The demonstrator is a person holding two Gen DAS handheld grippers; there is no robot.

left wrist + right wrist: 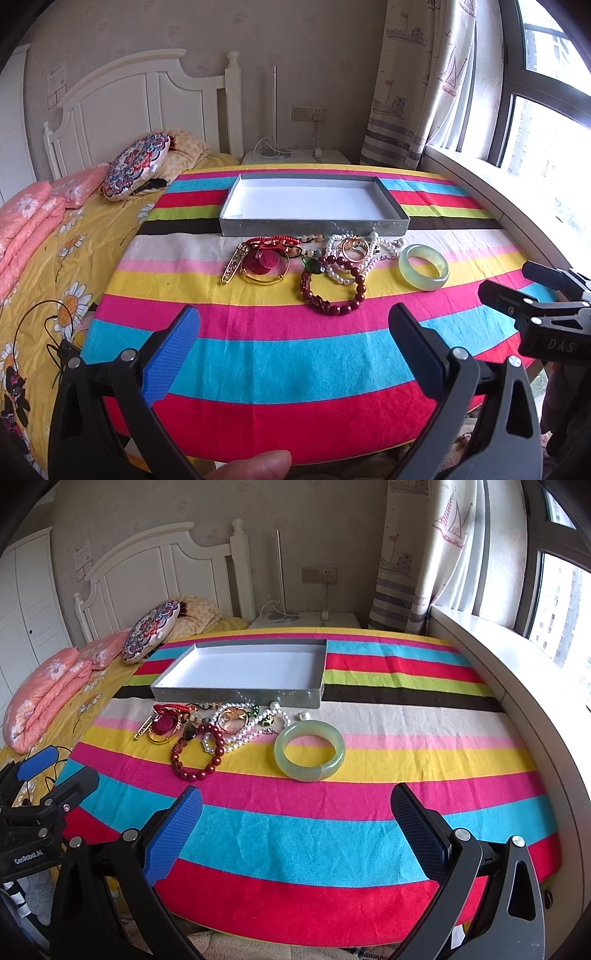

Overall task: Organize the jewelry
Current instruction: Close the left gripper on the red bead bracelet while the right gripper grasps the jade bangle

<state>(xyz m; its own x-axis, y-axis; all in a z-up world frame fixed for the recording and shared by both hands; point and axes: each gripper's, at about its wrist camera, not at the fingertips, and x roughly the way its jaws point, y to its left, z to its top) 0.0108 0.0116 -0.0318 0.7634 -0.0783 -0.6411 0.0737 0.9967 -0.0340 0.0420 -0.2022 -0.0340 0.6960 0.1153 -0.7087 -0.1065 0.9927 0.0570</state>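
Note:
An empty grey box (314,226) (236,697) with a white inside lies on the striped cloth. In front of it sits a heap of jewelry: a dark red bead bracelet (334,286) (197,753), a pearl strand (341,258) (240,734), a gold ring (353,248) (231,718), a gold bangle with a red disc (264,267) (162,729) and a gold hair clip (233,264). A pale green jade bangle (424,266) (309,749) lies apart on the right. My left gripper (293,328) and right gripper (295,805) hover open near the cloth's front edge, holding nothing.
The striped cloth (280,350) covers a table beside a bed with a yellow quilt (55,266) and a round patterned cushion (136,166). A window sill (517,686) runs along the right. A nightstand with cables (295,155) stands behind. A thumb (255,465) shows at the bottom.

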